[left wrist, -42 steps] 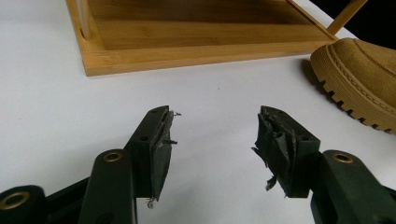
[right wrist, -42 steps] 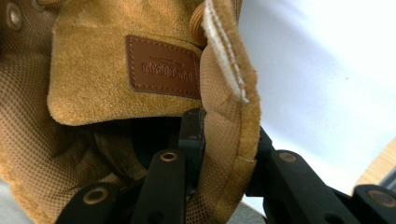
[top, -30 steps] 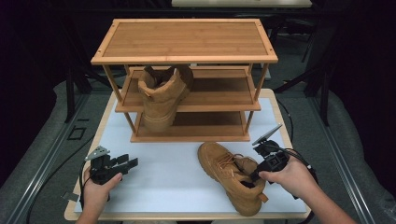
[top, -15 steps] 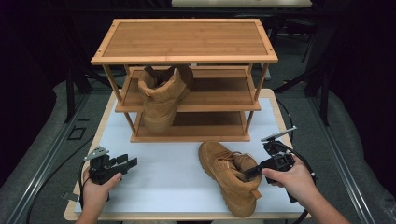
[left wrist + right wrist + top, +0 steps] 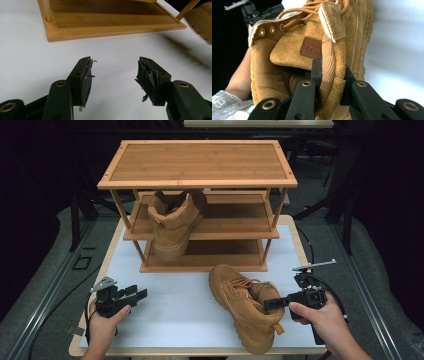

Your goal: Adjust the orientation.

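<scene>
The boot point(image 5: 245, 307) lies on the desk point(image 5: 170, 320) near the front edge, right of centre, just ahead of the shelf rack point(image 5: 197, 210); its toe points toward the rack's lower right post and its heel toward the front right corner; it appears tilted slightly off its sole, though how far cannot be told. The right tongs point(image 5: 272, 304) pinch the back of the boot's collar at the heel loop point(image 5: 329, 62); in the right gripper view one jaw sits inside the boot opening and the other outside the heel, pressed on the suede between them. A grip at this point likely gives a firm edge to hold and lets the boot hang toe-down when raised, which suits sliding it onto a shelf.

A second boot point(image 5: 172, 222) already stands on the rack's middle shelf at its left end, toe toward the front and overhanging the shelf edge; space to its right is free, so the held boot is probably meant to go beside it.

The left tongs point(image 5: 135, 294) rest near the desk's front left corner, well apart from the boot; their jaws are spread with nothing between them, and the worn pads point(image 5: 147, 75) face bare desk; this hand appears to be waiting out of the way.
</scene>
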A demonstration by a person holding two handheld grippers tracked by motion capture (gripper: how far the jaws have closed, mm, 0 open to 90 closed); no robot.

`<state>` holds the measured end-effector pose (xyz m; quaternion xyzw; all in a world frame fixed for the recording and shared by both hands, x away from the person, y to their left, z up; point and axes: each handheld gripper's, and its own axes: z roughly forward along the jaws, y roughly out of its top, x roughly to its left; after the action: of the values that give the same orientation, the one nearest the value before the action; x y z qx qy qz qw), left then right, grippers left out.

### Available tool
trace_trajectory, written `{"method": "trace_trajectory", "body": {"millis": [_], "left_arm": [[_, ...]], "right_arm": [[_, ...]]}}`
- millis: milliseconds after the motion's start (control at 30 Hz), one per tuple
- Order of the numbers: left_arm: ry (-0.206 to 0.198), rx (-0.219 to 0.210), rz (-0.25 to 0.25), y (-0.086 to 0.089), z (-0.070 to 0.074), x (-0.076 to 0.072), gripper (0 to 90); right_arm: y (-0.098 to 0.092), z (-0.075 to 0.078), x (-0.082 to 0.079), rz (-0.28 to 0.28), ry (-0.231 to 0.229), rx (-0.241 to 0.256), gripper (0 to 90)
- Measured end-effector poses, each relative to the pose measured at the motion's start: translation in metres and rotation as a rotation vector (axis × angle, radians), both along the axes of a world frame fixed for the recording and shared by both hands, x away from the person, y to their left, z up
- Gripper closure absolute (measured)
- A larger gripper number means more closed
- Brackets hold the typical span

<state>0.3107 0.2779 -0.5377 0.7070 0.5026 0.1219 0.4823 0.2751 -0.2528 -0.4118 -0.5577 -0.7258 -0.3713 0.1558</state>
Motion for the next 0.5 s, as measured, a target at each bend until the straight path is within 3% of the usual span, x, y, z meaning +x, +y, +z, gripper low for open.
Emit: {"method": "trace_trajectory", "body": {"millis": [233,400,500], "left_arm": [[-0.001,-0.003,0.001,0.000,0.000,0.000,44.6],[0.000,-0.004,0.003,0.000,0.001,0.000,44.7],[0.001,-0.005,0.003,0.000,0.001,-0.001,44.6]], "right_arm": [[-0.010,0.036,-0.017,-0.007,-0.053,0.030,79.5],[-0.021,0.067,-0.027,-0.013,-0.093,0.093,79.6],[-0.024,0.076,-0.028,-0.025,-0.112,0.119,79.6]]}}
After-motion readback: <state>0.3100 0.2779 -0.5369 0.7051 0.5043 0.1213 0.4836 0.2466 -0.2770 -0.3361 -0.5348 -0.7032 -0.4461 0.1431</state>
